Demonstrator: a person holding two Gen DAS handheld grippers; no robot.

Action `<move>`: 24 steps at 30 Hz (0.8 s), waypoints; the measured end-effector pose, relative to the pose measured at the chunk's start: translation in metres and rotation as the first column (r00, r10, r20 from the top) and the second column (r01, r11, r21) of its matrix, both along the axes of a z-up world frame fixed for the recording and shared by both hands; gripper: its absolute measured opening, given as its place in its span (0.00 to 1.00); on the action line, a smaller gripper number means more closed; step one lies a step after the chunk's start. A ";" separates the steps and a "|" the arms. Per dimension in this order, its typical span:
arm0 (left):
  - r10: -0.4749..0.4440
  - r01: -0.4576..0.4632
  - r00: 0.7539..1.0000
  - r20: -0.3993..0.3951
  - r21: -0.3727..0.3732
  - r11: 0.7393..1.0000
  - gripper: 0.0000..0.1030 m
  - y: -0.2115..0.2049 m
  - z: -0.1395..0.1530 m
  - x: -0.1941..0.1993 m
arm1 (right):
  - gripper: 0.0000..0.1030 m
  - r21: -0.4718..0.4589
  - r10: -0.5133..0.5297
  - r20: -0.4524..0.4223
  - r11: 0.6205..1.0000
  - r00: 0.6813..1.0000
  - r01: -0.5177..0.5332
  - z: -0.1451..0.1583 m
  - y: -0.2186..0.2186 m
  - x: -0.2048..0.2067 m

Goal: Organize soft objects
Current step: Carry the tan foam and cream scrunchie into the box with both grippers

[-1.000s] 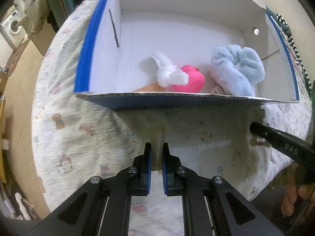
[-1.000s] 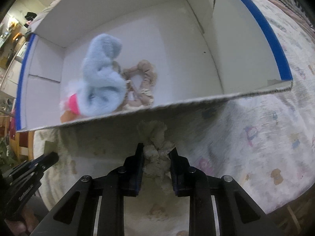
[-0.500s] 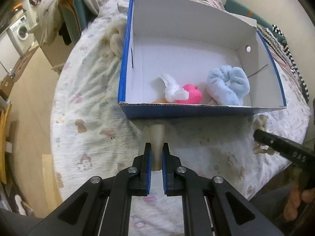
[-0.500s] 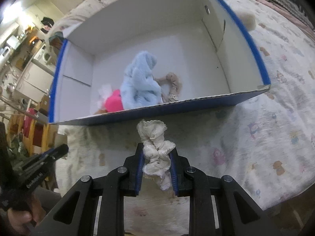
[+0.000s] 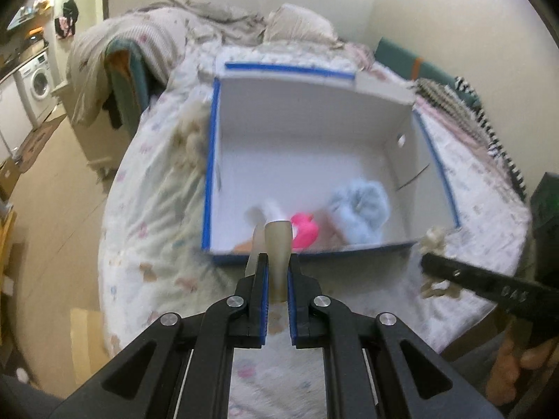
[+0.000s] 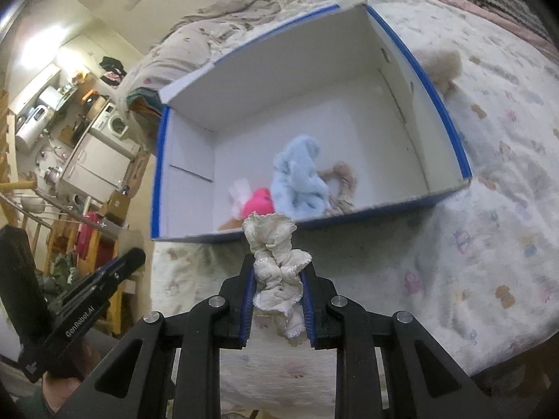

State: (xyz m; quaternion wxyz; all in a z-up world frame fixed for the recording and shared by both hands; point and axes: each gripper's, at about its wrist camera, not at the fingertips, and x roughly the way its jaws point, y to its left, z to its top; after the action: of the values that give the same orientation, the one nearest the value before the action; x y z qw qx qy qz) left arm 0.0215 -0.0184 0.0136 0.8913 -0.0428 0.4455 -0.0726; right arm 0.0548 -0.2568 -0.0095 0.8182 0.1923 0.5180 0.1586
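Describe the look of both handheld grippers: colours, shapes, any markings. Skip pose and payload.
The left gripper and the right gripper look alike: matte black angular linkage arms with triangular cut-outs, round silver pivot bolts, and narrow fingers lined with blue pads. White lettering "GenRobot.AI" shows on the left gripper's side in the right wrist view. No cables or sleeves are visible.

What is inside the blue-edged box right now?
In the box lie a light blue fluffy cloth, a pink soft toy, a white piece and a beige scrunchie. The cloth covers part of the scrunchie; the near wall hides something orange-brown.
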 end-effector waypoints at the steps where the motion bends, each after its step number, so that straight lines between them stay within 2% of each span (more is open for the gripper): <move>1: -0.008 0.008 1.000 0.010 -0.006 1.000 0.08 -0.002 0.006 0.003 | 0.25 0.005 0.002 0.009 1.000 1.000 -0.002 0.004 0.002 0.002; 6: -0.035 0.036 0.999 0.020 -0.024 0.999 0.08 -0.008 0.021 0.029 | 0.25 0.040 0.005 0.041 0.999 0.999 -0.007 0.019 0.014 0.023; 13: -0.037 0.037 0.999 -0.022 -0.023 0.999 0.08 -0.017 0.018 0.078 | 0.25 0.017 0.031 0.068 0.999 0.997 -0.033 0.033 0.029 0.064; 18: -0.037 0.037 0.998 -0.052 -0.001 0.999 0.08 -0.028 -0.002 0.106 | 0.25 -0.008 0.044 0.070 0.999 0.997 -0.043 0.022 0.039 0.091; 24: -0.002 -0.003 0.994 -0.107 -0.041 0.999 0.09 -0.025 -0.034 0.123 | 0.25 -0.018 0.023 0.032 1.000 0.999 -0.022 -0.010 0.035 0.103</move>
State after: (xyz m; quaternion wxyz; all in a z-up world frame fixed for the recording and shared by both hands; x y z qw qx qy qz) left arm 0.1444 -0.0435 -0.0199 0.8651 -0.0650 0.4910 -0.0792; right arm 0.1577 -0.2214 -0.0196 0.8264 0.1764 0.5082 0.1662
